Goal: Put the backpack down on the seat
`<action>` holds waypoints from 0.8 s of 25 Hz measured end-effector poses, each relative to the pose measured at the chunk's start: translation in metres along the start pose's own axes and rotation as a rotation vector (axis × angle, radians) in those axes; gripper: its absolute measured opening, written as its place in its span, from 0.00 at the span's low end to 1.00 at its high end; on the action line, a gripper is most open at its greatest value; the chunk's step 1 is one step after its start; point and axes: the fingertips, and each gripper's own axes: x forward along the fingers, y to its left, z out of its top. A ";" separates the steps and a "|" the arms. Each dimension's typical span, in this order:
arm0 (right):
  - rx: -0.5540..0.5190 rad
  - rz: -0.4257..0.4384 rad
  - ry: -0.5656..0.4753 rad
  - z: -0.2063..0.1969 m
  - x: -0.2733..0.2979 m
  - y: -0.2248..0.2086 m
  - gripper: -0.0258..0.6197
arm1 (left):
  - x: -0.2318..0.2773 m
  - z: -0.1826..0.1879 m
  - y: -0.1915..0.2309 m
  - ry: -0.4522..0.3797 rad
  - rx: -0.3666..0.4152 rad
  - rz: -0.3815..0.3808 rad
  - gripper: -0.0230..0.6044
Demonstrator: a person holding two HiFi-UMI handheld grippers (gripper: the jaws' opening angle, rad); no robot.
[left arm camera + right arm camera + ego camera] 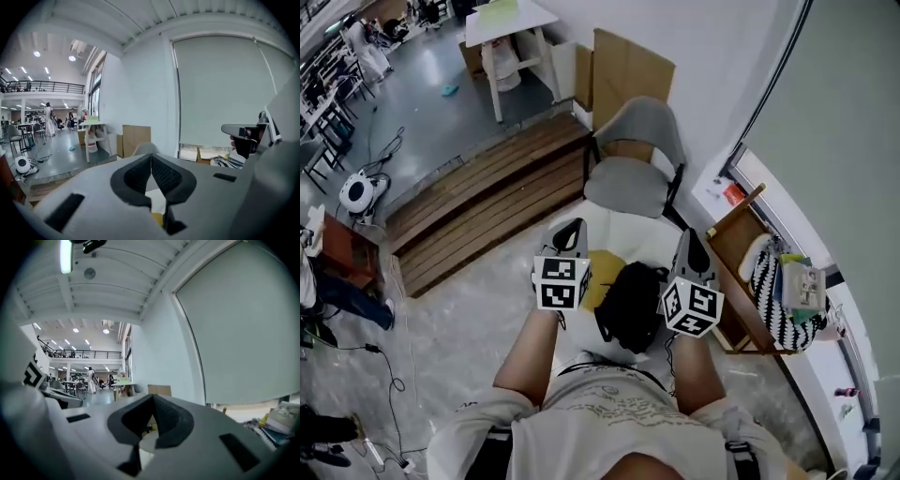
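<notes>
White seat [630, 230] fills the middle of the frame, and the black backpack [630, 302] sits at its near edge beside a yellow patch [600, 274]. It looks already set down, so I judge the task nearly done, with only drawing away left. A grey chair [636, 155] stands just beyond at upper centre. A wooden rack [739, 246] with a striped bag [772, 281] crowds the right side. The left claw [151, 158] and right claw [153, 399] flank the pack, each pinched together on nothing.

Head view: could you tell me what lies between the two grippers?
A black backpack lies between the left gripper and the right gripper; the head view shows it.
</notes>
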 end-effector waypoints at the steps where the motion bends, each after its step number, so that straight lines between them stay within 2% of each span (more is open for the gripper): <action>1: -0.009 0.005 -0.041 0.015 -0.001 0.001 0.08 | -0.005 0.013 0.003 -0.025 0.001 0.010 0.08; 4: -0.038 0.023 -0.114 0.047 -0.007 0.006 0.08 | -0.020 0.046 0.008 -0.091 0.013 0.031 0.08; 9: 0.010 0.060 -0.142 0.074 -0.017 0.008 0.08 | -0.037 0.074 0.014 -0.153 0.014 0.049 0.08; 12: 0.005 0.068 -0.124 0.072 -0.026 0.008 0.08 | -0.048 0.075 0.011 -0.159 -0.008 0.040 0.08; 20: 0.017 0.046 -0.076 0.055 -0.029 0.000 0.08 | -0.052 0.070 0.012 -0.142 0.014 0.055 0.08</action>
